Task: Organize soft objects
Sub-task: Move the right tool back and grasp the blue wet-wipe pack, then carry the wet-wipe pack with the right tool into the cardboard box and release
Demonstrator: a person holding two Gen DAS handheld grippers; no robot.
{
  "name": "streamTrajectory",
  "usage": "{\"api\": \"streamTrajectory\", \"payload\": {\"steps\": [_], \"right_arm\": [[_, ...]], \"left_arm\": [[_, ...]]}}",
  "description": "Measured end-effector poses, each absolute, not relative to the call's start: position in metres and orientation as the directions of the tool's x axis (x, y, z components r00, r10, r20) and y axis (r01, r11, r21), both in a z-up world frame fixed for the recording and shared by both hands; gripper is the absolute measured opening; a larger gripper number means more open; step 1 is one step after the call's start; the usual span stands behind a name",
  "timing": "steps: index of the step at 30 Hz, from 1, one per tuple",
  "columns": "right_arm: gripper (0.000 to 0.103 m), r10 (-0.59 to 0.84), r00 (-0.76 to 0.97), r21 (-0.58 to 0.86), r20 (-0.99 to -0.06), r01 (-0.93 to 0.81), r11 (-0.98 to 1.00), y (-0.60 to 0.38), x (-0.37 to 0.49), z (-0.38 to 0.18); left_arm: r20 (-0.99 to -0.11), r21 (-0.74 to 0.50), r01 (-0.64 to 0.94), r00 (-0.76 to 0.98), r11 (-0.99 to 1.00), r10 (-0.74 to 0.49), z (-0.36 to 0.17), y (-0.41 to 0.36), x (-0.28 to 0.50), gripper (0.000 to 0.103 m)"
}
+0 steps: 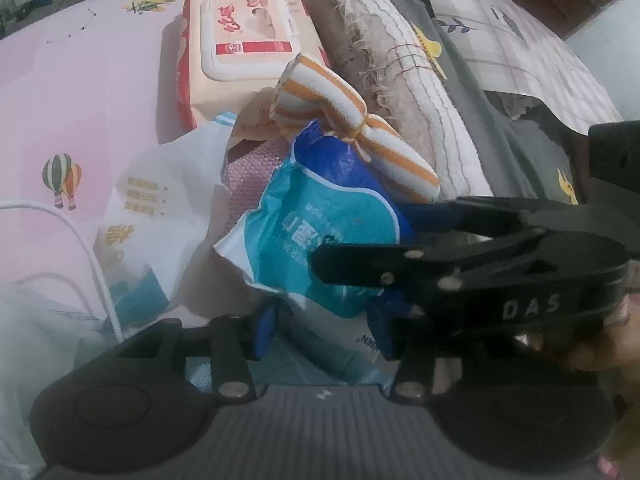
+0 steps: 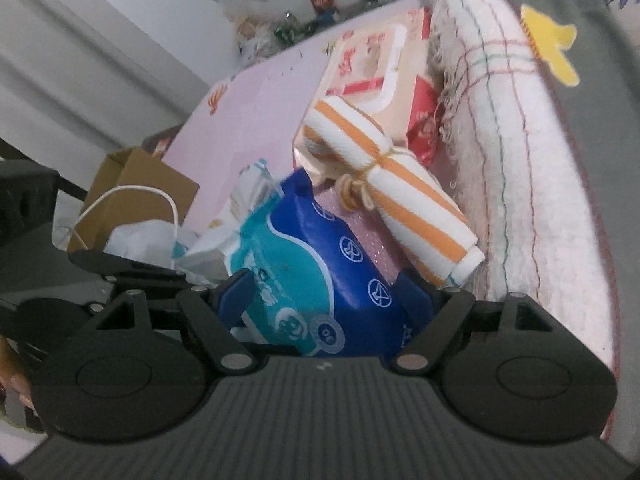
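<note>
- The blue pack (image 2: pixel 320 276) lies at the near end of a heap on the pink sheet (image 1: pixel 80 120), against the rolled towel (image 2: pixel 400 208) with orange stripes and partly over a pink bubble pouch (image 2: pixel 372 236).
- My left gripper (image 1: pixel 320 324) has the pack's near end between its blue pads; they look to be touching the wrapper, though I can't see for sure how hard they press.
- My right gripper (image 2: pixel 320 300) stands wide with the pack's blue flank between its pads; the pads sit beside the wrapper, and I judge they are not yet squeezing it.
- I expect the pack to be light and squashy, a film wrapper over soft tissue, so it will dent rather than resist.
- The film looks glossy and probably slippery; I would take it across the full body, not by the crimped white end seam, which could slide or tear.
- The towel leans on the pack, so lifting may tip it toward the quilt (image 2: pixel 520 160).
- The wipes box (image 1: pixel 244 48) behind has a stiffer lid and looks heavier.
</note>
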State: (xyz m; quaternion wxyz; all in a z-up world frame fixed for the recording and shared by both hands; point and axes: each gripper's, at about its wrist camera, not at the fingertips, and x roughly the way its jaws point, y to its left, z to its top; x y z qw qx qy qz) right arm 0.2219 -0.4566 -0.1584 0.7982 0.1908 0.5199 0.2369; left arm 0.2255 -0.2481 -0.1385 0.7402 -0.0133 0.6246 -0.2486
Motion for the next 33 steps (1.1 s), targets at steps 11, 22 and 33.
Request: {"api": "streamTrajectory", "payload": {"steps": [11,22,33], "right_arm": [[0.057,0.579,0.360,0.575,-0.732,-0.130,0.808,-0.451,0.216,-0.157],[0.051,0.536,0.509,0.586,-0.674,-0.073,0.807,-0.463,0.177,-0.103],[0.051,0.511,0.619,0.614,-0.597,-0.057,0.787,-0.402,0.149,-0.029]], "left_arm": [[-0.912,-0.324,0.337,0.137,0.884,-0.386,-0.128,-0.251,0.221,0.049],[-0.855,-0.340,0.422,0.233,0.840,-0.463,-0.070,-0.244,0.204,0.049],[-0.810,-0.275,0.488,0.347,0.828,-0.473,0.011,-0.160,0.180,0.050]]}}
